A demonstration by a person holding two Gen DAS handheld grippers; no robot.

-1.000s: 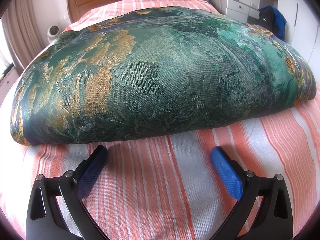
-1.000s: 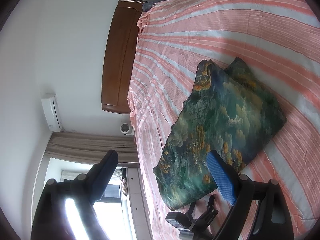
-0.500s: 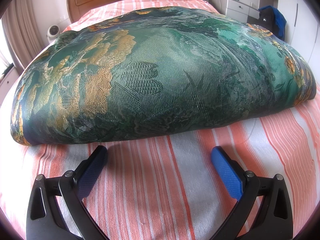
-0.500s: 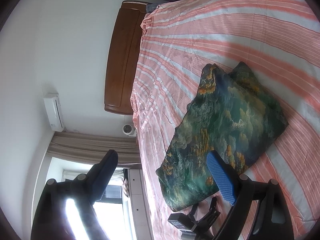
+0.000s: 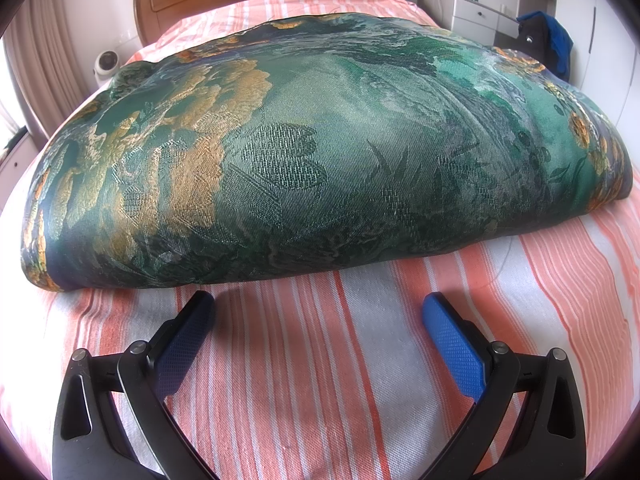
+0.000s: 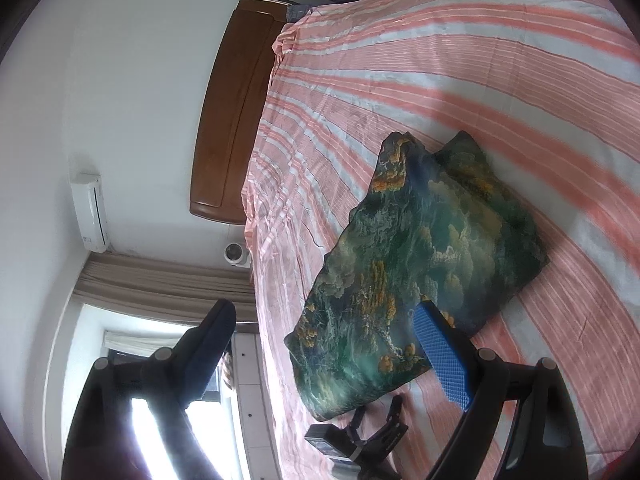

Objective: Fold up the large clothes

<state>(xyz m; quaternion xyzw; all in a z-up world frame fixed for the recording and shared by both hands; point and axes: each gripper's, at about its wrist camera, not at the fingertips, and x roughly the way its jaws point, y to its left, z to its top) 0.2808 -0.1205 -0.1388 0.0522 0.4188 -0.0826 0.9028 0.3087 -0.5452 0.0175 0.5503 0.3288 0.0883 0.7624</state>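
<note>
The left tool (image 5: 316,316) sits low at the bottom of its frame, blue-padded fingers (image 5: 450,344) spread wide and holding nothing, resting on the striped bed sheet (image 5: 320,380) just short of the folded green-and-gold brocade garment (image 5: 320,152), which fills the middle of the frame. The right tool (image 6: 324,328) hangs high above the bed, fingers likewise spread and empty; below it the garment (image 6: 420,268) lies right of centre, the left tool (image 6: 360,440) at its lower edge. A wooden headboard (image 6: 232,120) stands upper left.
</note>
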